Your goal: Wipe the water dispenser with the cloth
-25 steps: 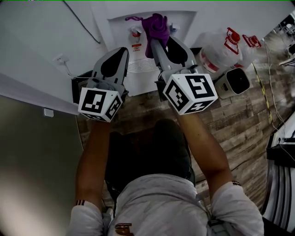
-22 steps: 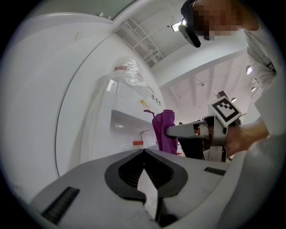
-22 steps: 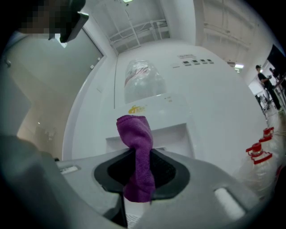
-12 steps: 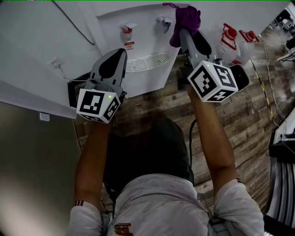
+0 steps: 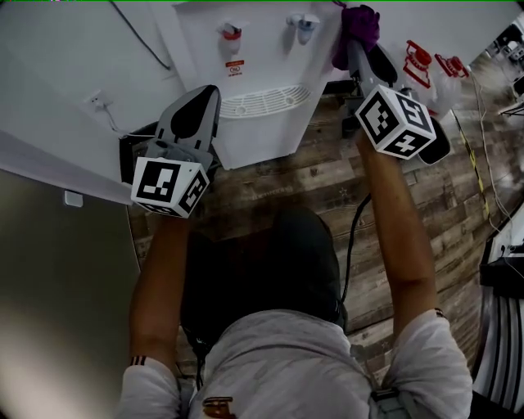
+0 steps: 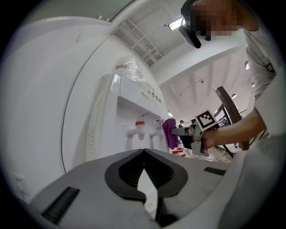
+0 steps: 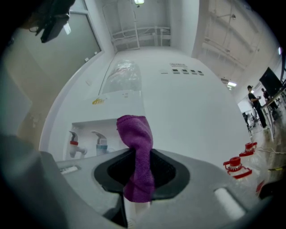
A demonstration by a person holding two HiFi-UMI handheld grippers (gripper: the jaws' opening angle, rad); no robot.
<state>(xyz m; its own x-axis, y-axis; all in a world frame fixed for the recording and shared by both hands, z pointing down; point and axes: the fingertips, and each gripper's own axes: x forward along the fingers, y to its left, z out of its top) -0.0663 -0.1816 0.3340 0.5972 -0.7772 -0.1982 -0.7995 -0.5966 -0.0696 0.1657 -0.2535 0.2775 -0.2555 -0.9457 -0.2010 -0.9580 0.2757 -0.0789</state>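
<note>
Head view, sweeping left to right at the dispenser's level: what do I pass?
Wall outlet → left claw → red tap → blue tap → purple cloth → red-capped jugs.

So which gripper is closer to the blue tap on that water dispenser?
Right. The right gripper, holding the purple cloth, is just right of the blue tap. The left gripper sits lower, left of it, beyond the red tap.
</note>
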